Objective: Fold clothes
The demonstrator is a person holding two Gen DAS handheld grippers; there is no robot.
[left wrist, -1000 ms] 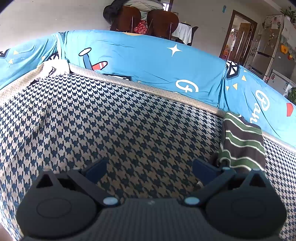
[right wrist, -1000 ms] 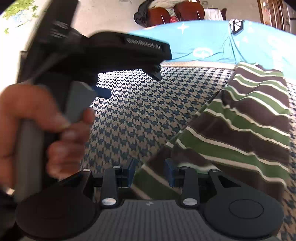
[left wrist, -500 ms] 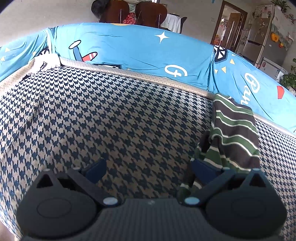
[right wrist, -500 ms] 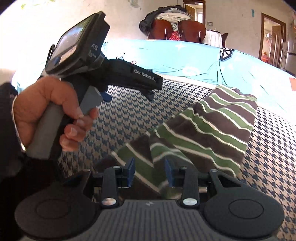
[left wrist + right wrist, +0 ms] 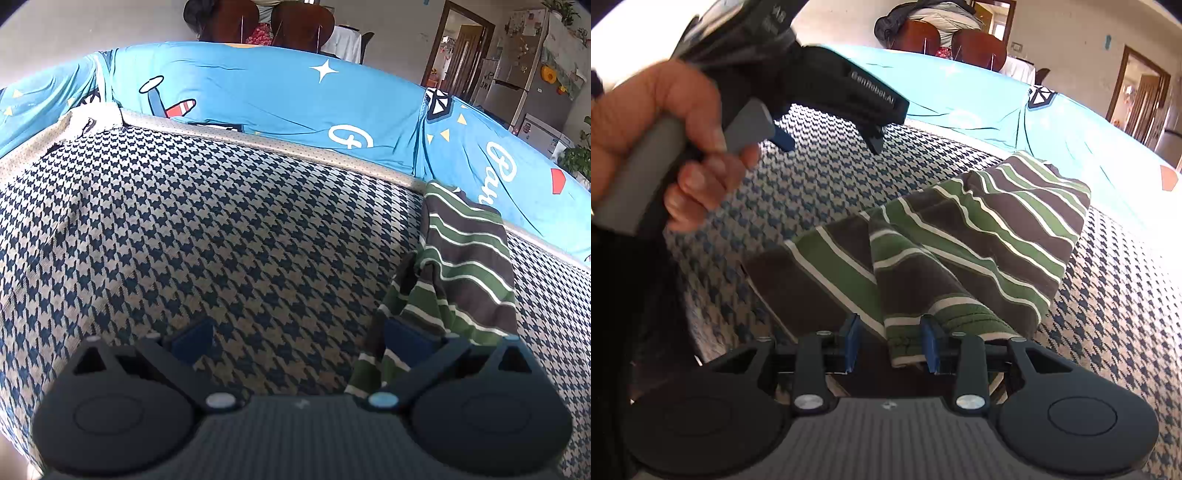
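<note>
Garment (image 5: 979,236): knit, brown with green bands and thin white stripes. Folded lengthwise into a long strip, lying on houndstooth cover (image 5: 221,240); far end near blue backrest (image 5: 277,96), near end bunched and lifted, rumpled.
</note>
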